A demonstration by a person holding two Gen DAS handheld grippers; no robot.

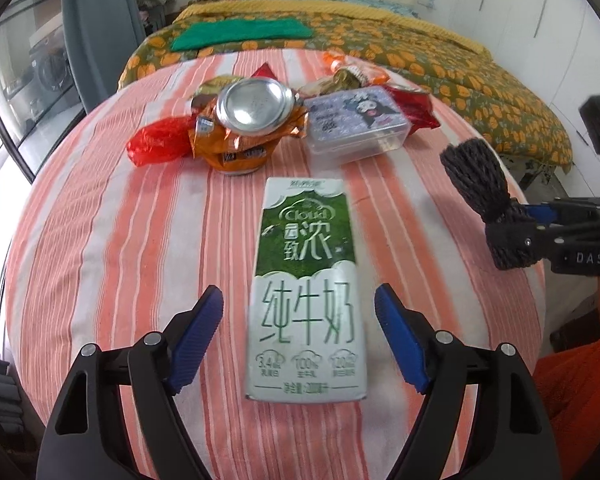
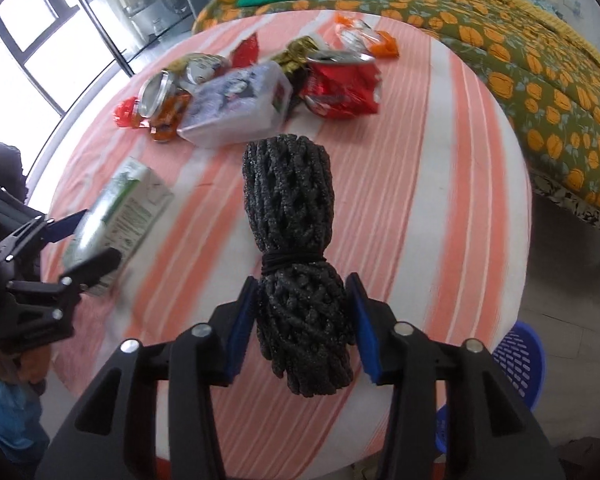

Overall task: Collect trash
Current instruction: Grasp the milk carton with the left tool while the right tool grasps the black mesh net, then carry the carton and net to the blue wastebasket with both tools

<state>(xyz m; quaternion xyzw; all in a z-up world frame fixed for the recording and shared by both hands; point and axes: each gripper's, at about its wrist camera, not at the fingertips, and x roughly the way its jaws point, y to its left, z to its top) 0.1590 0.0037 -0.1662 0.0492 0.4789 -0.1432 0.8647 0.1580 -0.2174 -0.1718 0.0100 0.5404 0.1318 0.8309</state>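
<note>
On the striped table cloth [image 1: 100, 240], far left of the heap, a red plastic wrapper [image 1: 156, 142] lies against a crushed orange can [image 1: 248, 120], its silver end tipped up. Next right sits a clear plastic box [image 1: 356, 124] with a cartoon lid, more red and orange snack packets [image 2: 340, 88] behind it.

The left gripper [image 1: 298, 332] hangs released, its blue pads standing clear on either side of the milk carton [image 1: 306, 288], which lies flat and lengthwise between them. To pick it up well, I judge the jaws should drop until the pads bracket the carton's side walls near its middle, then close squarely so it does not pivot.

Further right, the right gripper [image 2: 302, 328] is clenched on a black foam net bundle [image 2: 296, 248], pads pressing its lower half below the elastic band; the grip looks firm, though blur makes full contact hard to confirm. A blue perforated basket [image 2: 516, 364] shows past the table's right edge, probably the bin to carry it to.
</note>
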